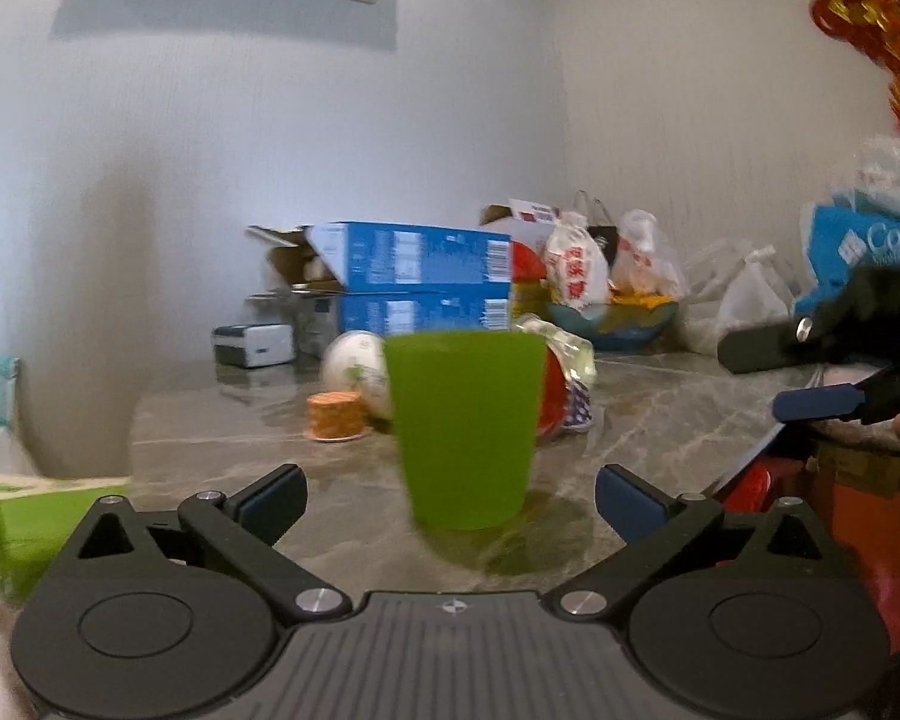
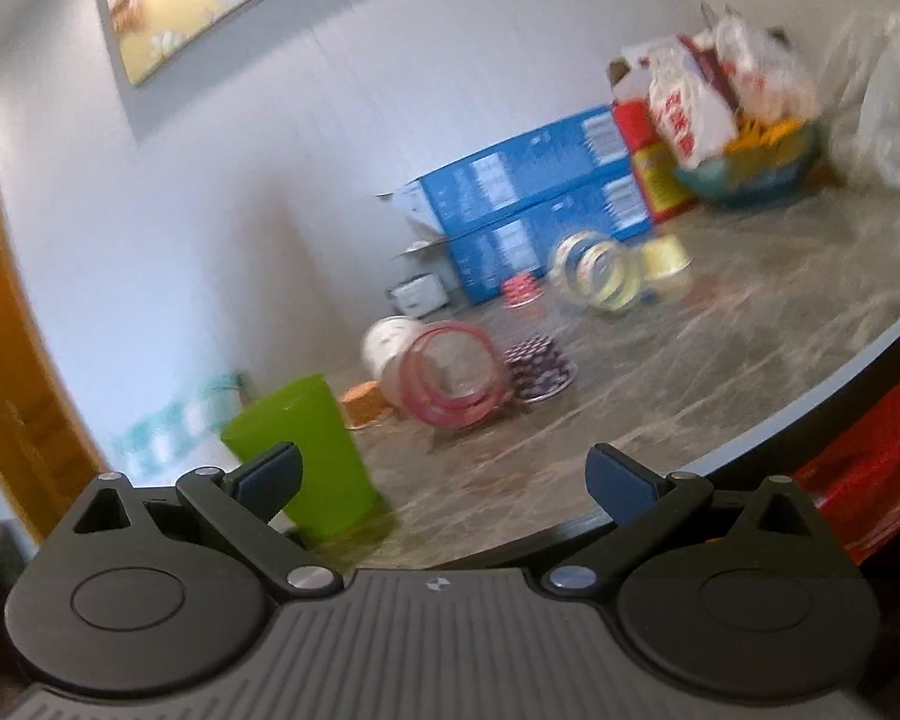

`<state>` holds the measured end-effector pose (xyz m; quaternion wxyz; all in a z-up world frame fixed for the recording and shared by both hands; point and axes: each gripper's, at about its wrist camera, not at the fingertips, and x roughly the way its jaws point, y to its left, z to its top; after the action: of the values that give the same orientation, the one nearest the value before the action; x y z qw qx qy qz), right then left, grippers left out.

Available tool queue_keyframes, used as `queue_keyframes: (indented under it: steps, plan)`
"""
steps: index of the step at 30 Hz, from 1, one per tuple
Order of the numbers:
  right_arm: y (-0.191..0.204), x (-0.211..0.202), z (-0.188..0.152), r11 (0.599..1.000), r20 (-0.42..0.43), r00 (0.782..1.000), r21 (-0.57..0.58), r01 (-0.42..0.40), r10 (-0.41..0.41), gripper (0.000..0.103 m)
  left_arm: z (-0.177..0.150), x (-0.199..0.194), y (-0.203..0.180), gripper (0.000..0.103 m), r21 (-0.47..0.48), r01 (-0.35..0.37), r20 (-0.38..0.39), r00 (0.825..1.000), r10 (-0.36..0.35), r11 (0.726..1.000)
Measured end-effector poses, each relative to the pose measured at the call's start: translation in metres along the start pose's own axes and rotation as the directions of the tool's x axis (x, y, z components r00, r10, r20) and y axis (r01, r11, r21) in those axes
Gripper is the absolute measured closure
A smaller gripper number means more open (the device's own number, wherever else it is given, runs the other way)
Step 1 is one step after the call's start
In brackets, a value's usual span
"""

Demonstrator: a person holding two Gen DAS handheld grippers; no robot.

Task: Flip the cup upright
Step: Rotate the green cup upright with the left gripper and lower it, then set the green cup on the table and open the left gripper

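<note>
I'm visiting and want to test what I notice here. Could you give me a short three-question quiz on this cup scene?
1. True or false: the green cup stands with its wide mouth up.
2. The left gripper is: A) open, B) shut on the cup.
3. What lies on its side behind the cup in the right wrist view?

Key: 1 true. 2 A; its fingers sit apart, either side of the cup. 3 the pink jar.
</note>
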<state>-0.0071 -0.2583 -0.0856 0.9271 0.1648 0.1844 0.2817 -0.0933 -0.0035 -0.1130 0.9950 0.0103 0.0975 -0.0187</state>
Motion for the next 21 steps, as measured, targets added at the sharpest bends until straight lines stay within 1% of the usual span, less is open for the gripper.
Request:
queue_keyframes:
  steps: [1,3,5,6,7,8,10,11,12,14,15,17,19,21]
  plan:
    - [0.007,-0.003,0.001,0.999,0.013,0.999,-0.031,0.038,-0.038,0.001,0.008,-0.006,0.004,0.000,-0.011,0.000,-0.013,1.000,0.000,1.000]
    - [0.025,-0.009,0.002,0.987,0.056,0.991,-0.100,0.124,-0.119,0.001,0.031,-0.017,0.012,0.000,-0.014,0.001,-0.067,0.998,-0.002,1.000]
    - [0.044,-0.013,0.005,0.963,0.088,0.976,-0.169,0.211,-0.199,0.001,0.050,-0.021,0.015,0.000,0.015,-0.015,-0.136,0.991,0.017,1.000]
    - [0.053,-0.015,0.007,0.949,0.090,0.969,-0.202,0.244,-0.230,0.001,0.058,-0.024,0.016,0.000,0.030,-0.015,-0.159,0.987,0.020,0.999]
    - [0.059,-0.016,0.011,0.942,0.075,0.968,-0.221,0.252,-0.241,0.001,0.066,-0.029,0.018,0.000,0.038,-0.007,-0.171,0.985,0.014,0.999]
    - [0.063,-0.019,0.016,0.944,0.041,0.972,-0.235,0.233,-0.230,0.001,0.073,-0.036,0.018,0.000,0.038,0.010,-0.168,0.986,-0.004,0.999]
    - [0.068,-0.025,0.025,0.959,-0.025,0.986,-0.238,0.152,-0.163,0.001,0.084,-0.047,0.016,0.000,0.038,0.049,-0.156,0.987,-0.043,0.998]
    - [0.069,-0.029,0.030,0.967,-0.044,0.991,-0.225,0.116,-0.130,0.001,0.090,-0.051,0.014,0.000,0.043,0.047,-0.159,0.986,-0.039,0.998]
    - [0.070,-0.033,0.033,0.972,-0.050,0.992,-0.210,0.103,-0.116,0.001,0.093,-0.053,0.011,0.000,0.051,0.038,-0.153,0.988,-0.029,0.998]
    - [0.074,-0.038,0.037,0.966,-0.054,0.987,-0.218,0.139,-0.154,0.001,0.098,-0.055,0.005,0.000,0.063,0.032,-0.136,0.990,-0.023,0.997]
    - [0.076,-0.038,0.036,0.962,-0.050,0.986,-0.230,0.146,-0.162,0.001,0.099,-0.053,0.004,0.000,0.059,0.031,-0.143,0.989,-0.022,0.998]
    - [0.074,-0.039,0.035,0.962,-0.053,0.985,-0.230,0.146,-0.162,0.001,0.101,-0.048,0.001,0.000,0.039,0.042,-0.153,0.988,-0.036,0.998]
    - [0.073,-0.036,0.035,0.966,-0.082,0.985,-0.221,0.133,-0.155,0.001,0.101,-0.043,0.000,0.000,0.017,0.053,-0.182,0.982,-0.049,0.998]
    - [0.073,-0.037,0.034,0.964,-0.091,0.983,-0.230,0.136,-0.160,0.001,0.098,-0.042,-0.001,0.000,-0.005,0.061,-0.190,0.980,-0.061,0.998]
